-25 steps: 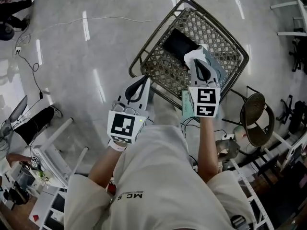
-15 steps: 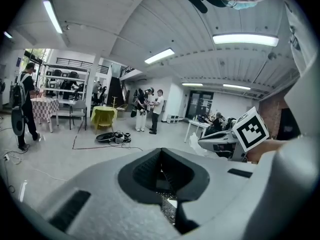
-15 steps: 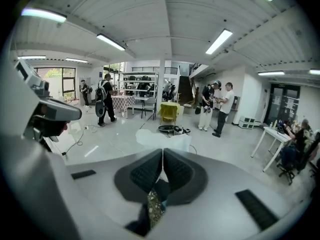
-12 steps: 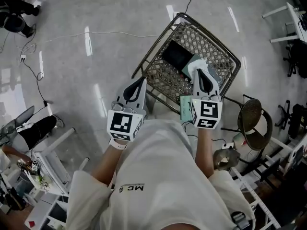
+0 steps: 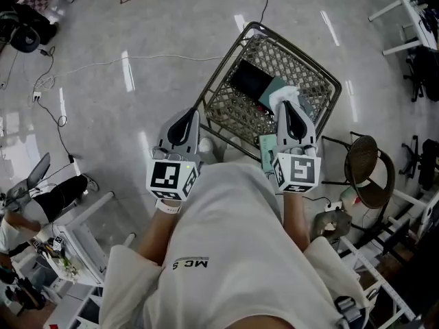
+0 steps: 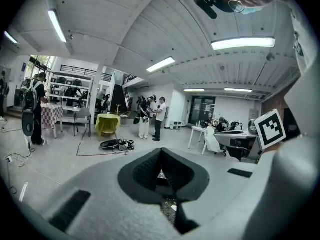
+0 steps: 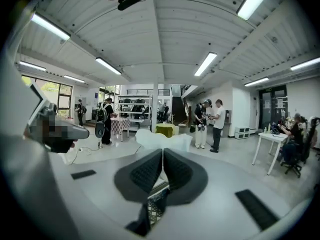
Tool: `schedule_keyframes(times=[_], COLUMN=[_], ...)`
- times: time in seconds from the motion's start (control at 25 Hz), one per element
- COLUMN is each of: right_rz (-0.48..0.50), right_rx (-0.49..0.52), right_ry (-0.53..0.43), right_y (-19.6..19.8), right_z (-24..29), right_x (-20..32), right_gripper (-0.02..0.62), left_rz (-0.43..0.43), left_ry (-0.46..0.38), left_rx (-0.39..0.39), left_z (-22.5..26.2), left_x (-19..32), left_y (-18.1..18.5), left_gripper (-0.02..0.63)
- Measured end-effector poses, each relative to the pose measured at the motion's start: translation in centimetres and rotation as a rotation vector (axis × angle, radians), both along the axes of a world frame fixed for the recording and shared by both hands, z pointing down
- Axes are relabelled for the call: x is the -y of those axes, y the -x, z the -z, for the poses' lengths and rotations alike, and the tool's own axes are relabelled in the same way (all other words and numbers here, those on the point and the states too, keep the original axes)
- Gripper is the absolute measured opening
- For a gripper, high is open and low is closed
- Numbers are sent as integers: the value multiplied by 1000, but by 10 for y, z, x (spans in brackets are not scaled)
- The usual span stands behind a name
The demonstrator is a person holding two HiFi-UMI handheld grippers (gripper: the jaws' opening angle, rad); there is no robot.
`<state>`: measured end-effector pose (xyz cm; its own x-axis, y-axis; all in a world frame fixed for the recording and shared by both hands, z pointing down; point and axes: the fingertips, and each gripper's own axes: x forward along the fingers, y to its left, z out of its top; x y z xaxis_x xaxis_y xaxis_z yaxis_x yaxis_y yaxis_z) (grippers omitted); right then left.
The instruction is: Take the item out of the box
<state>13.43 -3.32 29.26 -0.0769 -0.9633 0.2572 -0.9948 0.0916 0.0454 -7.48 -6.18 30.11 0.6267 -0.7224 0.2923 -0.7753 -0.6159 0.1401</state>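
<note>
Lab hall — shelving racks (image 6: 75, 84), desks (image 6: 196, 130), floor cables (image 5: 171, 56)

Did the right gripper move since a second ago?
Yes. The right gripper, shut on the white item, has drawn back over the basket toward the person.

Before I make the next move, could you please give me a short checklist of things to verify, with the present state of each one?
1. Right tongs shut on the white item: ok, the item sticks out just past the tips.
2. White item clear of the wire basket: cannot tell; in the head view it overlaps the basket.
3. Left tongs free to help: ok, shut with nothing between them.
4. Basket emptied: not ok; a black item and a teal item lie inside.
5. Spot chosen to set the white item down: cannot tell.
</note>
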Motion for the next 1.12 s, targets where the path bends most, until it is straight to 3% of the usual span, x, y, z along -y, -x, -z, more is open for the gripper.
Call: schedule_keyframes(times=[0.32,1.12], right_rz=[-45,-33], right_rx=[68,69], right_ry=[-48,-50], right_y=[0,-7], right_z=[0,-1], right_x=[-18,-23], right_gripper=[21,21], left_rz=[-12,-25], left_ry=[-17,-21], left_rx=[-1,-11], left_z=[5,10], left_x=[-9,-15], left_y=[-1,-16], left_gripper=[25,25])
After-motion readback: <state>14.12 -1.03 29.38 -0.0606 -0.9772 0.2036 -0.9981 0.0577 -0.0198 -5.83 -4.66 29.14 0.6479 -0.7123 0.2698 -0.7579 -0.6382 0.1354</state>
